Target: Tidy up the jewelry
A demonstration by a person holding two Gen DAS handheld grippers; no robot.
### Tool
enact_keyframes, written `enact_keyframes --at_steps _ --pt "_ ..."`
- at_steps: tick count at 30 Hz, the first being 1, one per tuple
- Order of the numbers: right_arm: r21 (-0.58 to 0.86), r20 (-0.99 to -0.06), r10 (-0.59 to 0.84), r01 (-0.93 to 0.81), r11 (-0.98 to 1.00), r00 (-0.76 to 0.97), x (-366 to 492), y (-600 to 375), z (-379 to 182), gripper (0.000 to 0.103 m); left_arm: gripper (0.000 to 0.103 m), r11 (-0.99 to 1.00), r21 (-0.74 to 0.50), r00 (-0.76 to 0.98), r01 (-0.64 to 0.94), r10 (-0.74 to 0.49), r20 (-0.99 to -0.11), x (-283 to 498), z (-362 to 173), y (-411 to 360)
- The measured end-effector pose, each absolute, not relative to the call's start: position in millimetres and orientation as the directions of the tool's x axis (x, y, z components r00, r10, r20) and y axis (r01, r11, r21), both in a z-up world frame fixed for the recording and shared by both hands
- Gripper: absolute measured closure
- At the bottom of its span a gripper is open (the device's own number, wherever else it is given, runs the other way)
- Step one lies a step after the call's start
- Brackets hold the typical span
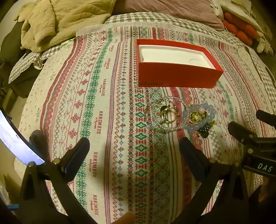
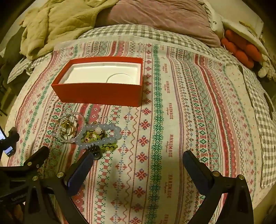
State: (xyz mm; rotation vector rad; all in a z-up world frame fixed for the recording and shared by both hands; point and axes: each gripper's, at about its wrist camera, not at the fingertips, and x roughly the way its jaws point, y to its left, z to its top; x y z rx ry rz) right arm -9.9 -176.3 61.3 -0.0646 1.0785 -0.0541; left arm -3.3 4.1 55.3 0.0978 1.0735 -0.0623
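An open red box (image 1: pixel 177 75) with an empty white insert stands on the patterned cloth; it also shows in the right wrist view (image 2: pixel 100 93). In front of it lies a jewelry pile: clear bead bracelets around gold rings (image 1: pixel 166 114) (image 2: pixel 67 128), and a pale blue bead bracelet (image 1: pixel 199 117) (image 2: pixel 100 136) around green and dark pieces. My left gripper (image 1: pixel 134 146) is open and empty, short of the pile and to its left. My right gripper (image 2: pixel 138 160) is open and empty, its left finger (image 2: pixel 81 170) just in front of the blue bracelet.
The cloth (image 1: pixel 103 120) covers a checked bedspread (image 2: pixel 138 32). A beige blanket (image 1: pixel 57 19), a mauve pillow (image 2: pixel 163 15) and red plush items (image 2: pixel 241 50) lie at the back. A lit screen (image 1: pixel 15 139) sits at the left edge.
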Motion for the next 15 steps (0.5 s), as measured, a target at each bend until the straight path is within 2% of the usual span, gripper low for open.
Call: enact_keyframes --at_steps 15 --pt "-0.078 -0.878 -0.075 0.015 0.997 0.473 -10.7 -176.9 62.2 0.0 0.0 0.994 0.05 0.477 0.1 -0.003 -0.879 -3.6 54.9 -1.9"
